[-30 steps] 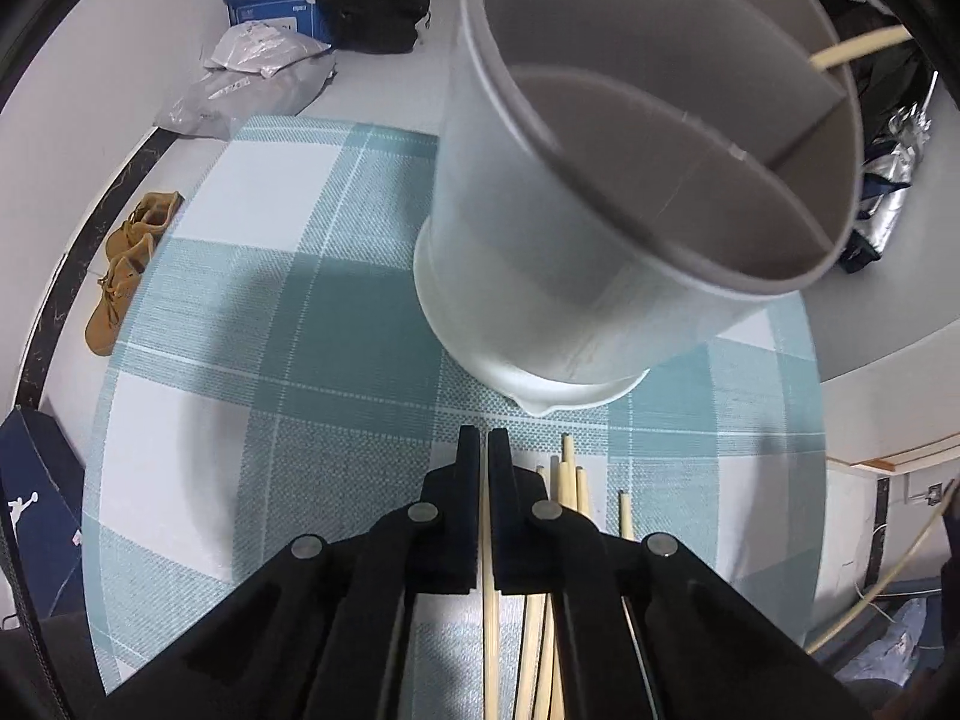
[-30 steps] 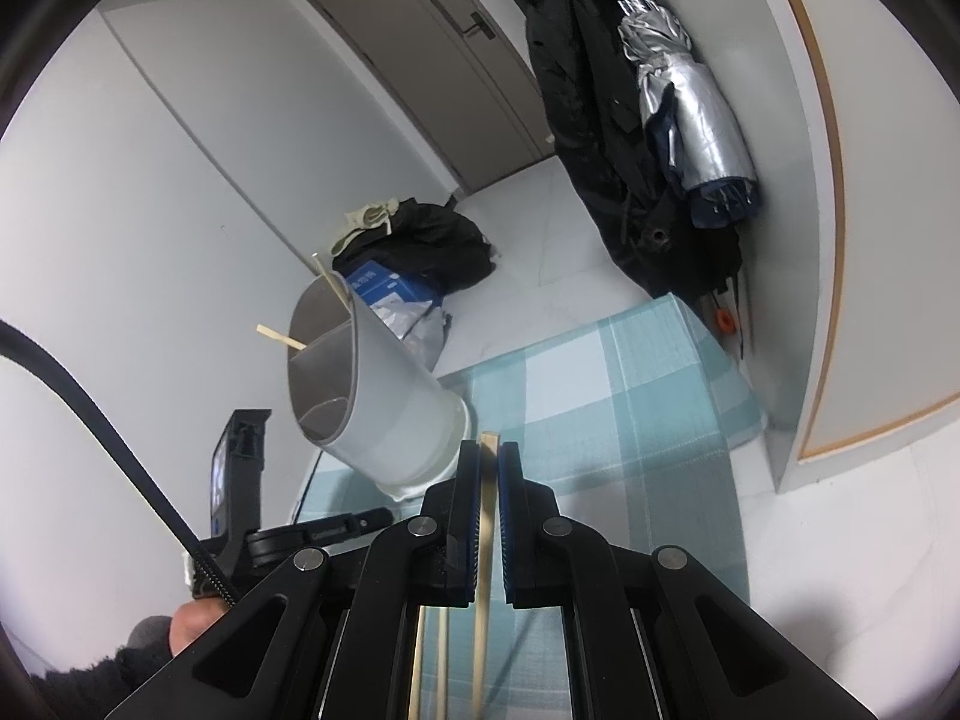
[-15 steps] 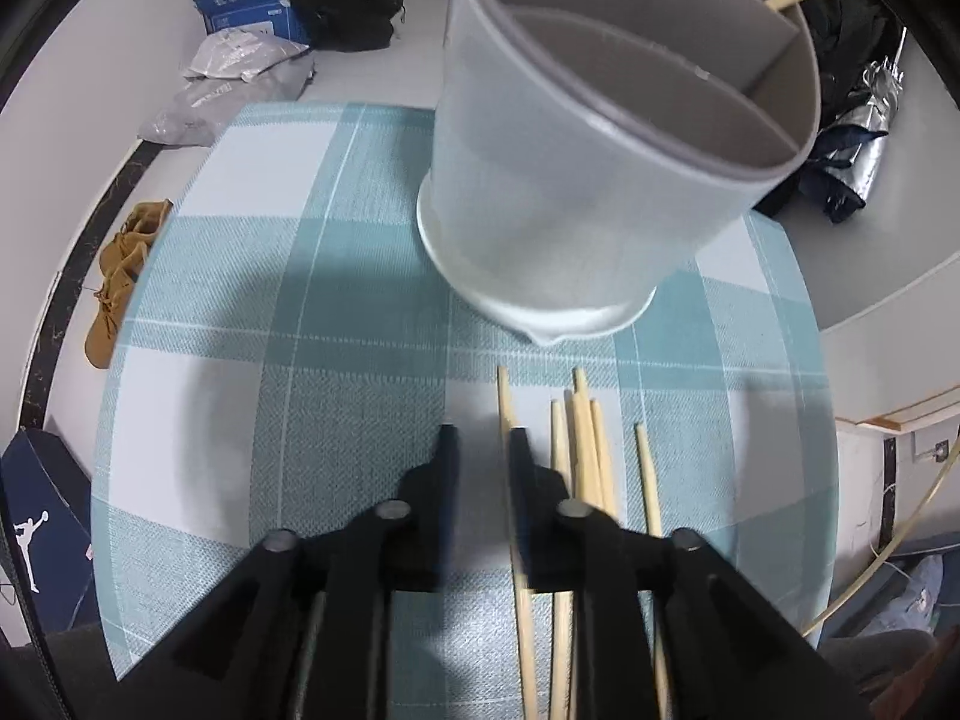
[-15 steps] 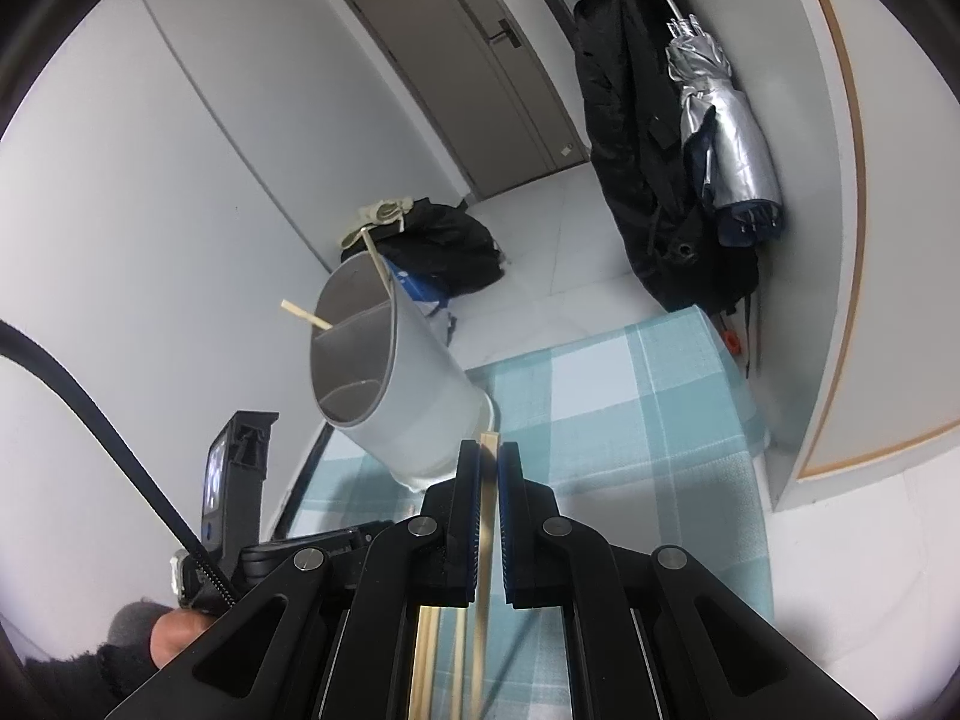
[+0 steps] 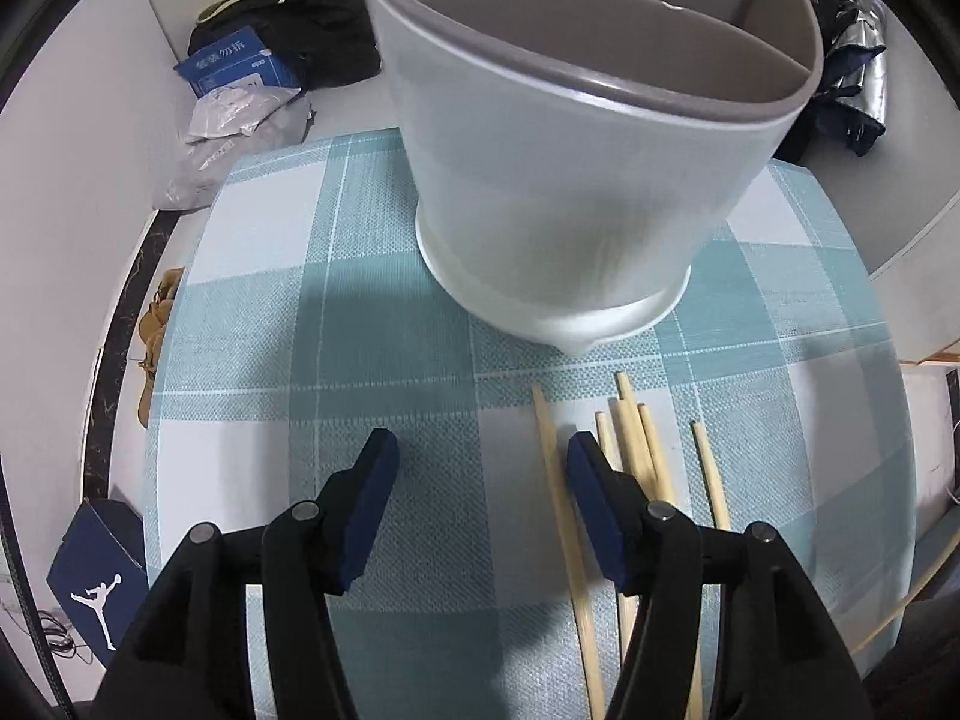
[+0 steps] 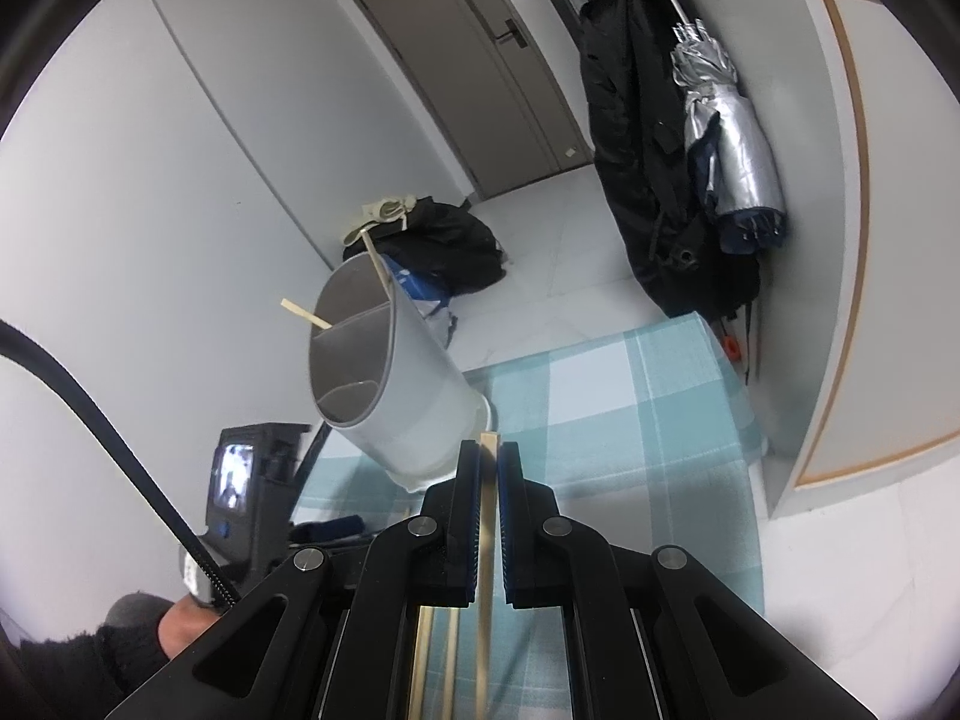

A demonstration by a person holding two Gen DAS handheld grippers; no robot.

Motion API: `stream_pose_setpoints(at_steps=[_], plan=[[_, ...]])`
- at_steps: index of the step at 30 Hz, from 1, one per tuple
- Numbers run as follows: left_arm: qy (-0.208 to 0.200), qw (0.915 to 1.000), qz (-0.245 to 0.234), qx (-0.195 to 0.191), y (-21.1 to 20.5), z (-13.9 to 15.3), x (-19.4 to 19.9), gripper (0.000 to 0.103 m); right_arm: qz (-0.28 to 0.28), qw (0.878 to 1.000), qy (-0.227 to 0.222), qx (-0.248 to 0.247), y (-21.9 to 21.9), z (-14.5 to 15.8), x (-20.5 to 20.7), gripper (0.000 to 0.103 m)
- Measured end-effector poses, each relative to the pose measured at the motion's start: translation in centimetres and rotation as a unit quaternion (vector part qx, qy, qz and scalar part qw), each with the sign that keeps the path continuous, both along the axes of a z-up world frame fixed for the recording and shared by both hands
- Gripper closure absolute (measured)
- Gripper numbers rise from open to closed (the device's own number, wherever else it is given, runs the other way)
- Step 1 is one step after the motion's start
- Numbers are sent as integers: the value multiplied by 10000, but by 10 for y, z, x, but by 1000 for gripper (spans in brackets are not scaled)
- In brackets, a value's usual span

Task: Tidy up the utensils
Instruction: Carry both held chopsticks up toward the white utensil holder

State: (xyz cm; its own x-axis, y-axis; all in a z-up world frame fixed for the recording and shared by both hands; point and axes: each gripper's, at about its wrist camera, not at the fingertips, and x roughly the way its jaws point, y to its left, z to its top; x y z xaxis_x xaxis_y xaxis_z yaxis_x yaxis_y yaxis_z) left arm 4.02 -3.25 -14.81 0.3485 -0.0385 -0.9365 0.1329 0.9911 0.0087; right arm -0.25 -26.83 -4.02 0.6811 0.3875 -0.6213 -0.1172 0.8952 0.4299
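Your right claw [image 6: 489,468] pinches one chopstick [image 6: 487,516], holder [image 6: 384,378] ahead-left, ready to drop in. Left claw [image 5: 480,456] spread wide, empty, loose chopsticks [image 5: 636,450] by its right finger.

holder [image 5: 576,192]: I see matt frosted plastic, smooth grey liner
chopsticks [image 5: 630,444]: pale bare wood, matt
tablecloth [image 5: 372,312]: woven cloth, rough texture
left gripper [image 5: 480,462]: matt black plastic, blue ribbed pads

teal-white checked tablecloth [image 5: 372,324]; pale translucent holder [image 5: 576,192], grey inside; tan chopsticks [image 5: 636,450]; blue gripper pads [image 5: 372,504].
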Motion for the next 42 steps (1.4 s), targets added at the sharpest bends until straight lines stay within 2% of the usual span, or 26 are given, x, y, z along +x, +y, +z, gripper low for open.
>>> stream_pose_setpoints(at_steps=[4,7,9,12,15,22,24,30,34,39,42], plan=[[138,9999,16,26,0,1,0,49,45,9999,50,-82,2,-3,2,98],[377,9993,64,-5,-1,1,8,57,-14,9998,185,-1,-2,-9,8,98],[449,9990,25,-62,-6,2,10,79,-56,9998,195,4,-4,-11,11,98],[493,9986,35,-200,-12,1,15,98,-80,9998,193,27,-5,-10,14,98],[400,9986,277,-198,-12,1,16,100,-74,9999,150,29,-4,-8,16,98],[336,9982,432,-239,-9,2,17,103,-31,10000,64,-12,-1,-4,16,98],[318,9974,505,-416,-1,4,14,103,-35,10000,46,7,-1,-3,16,98],[-378,9961,440,-662,16,42,-11,103,-47,10000,-74,-36,3,2,12,98],[-965,9906,378,-893,20,74,-33,103,65,9995,-276,-136,14,7,5,98],[-1310,9845,254,-1140,29,102,-37,103,375,9957,-764,-352,36,13,-9,98],[-1488,9811,214,-1217,15,113,-50,103,485,9924,-1035,-451,48,18,-16,98]])
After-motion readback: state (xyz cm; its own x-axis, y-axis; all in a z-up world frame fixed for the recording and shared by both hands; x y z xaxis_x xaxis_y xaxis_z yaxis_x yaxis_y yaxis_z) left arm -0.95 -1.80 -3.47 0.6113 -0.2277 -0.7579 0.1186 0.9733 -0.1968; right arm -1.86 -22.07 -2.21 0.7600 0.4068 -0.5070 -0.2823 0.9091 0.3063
